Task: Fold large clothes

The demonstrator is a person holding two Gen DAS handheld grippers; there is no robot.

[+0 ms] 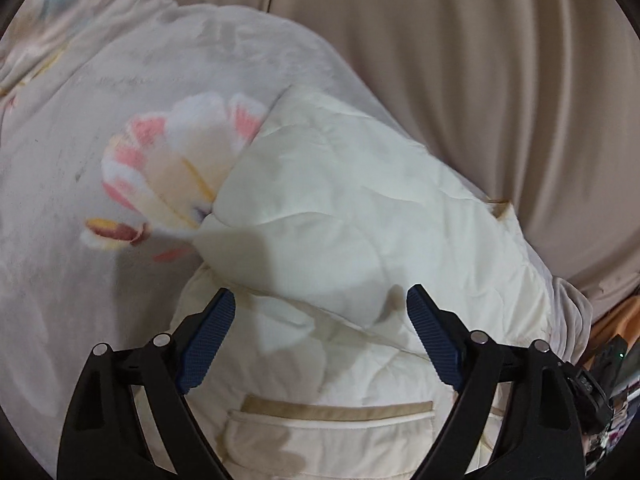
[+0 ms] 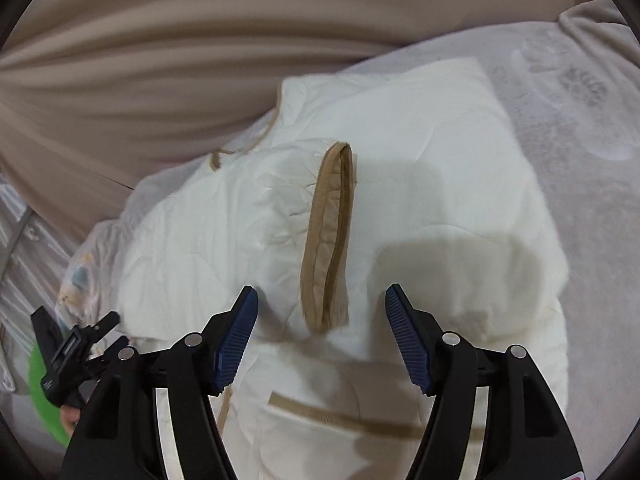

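A cream quilted jacket (image 1: pixel 360 208) lies bunched and partly folded on a pale floral blanket (image 1: pixel 100 92); a tan-trimmed pocket (image 1: pixel 336 412) shows near the camera. My left gripper (image 1: pixel 320 294) hovers over the jacket, open, with nothing pinched between its blue pads. In the right wrist view the same jacket (image 2: pixel 420 140) shows a tan-edged cuff (image 2: pixel 328 236) lying on top. My right gripper (image 2: pixel 322 294) is open above the cuff's near end, its pads well clear on both sides. The left gripper (image 2: pixel 74 344) appears at the left edge of that view.
A beige sofa back (image 1: pixel 440 60) rises behind the blanket. Off the blanket's edge lie an orange item (image 1: pixel 616 316) and clutter (image 1: pixel 620 400). In the right wrist view a green round object (image 2: pixel 44 396) and pale striped fabric (image 2: pixel 24 248) sit at the left.
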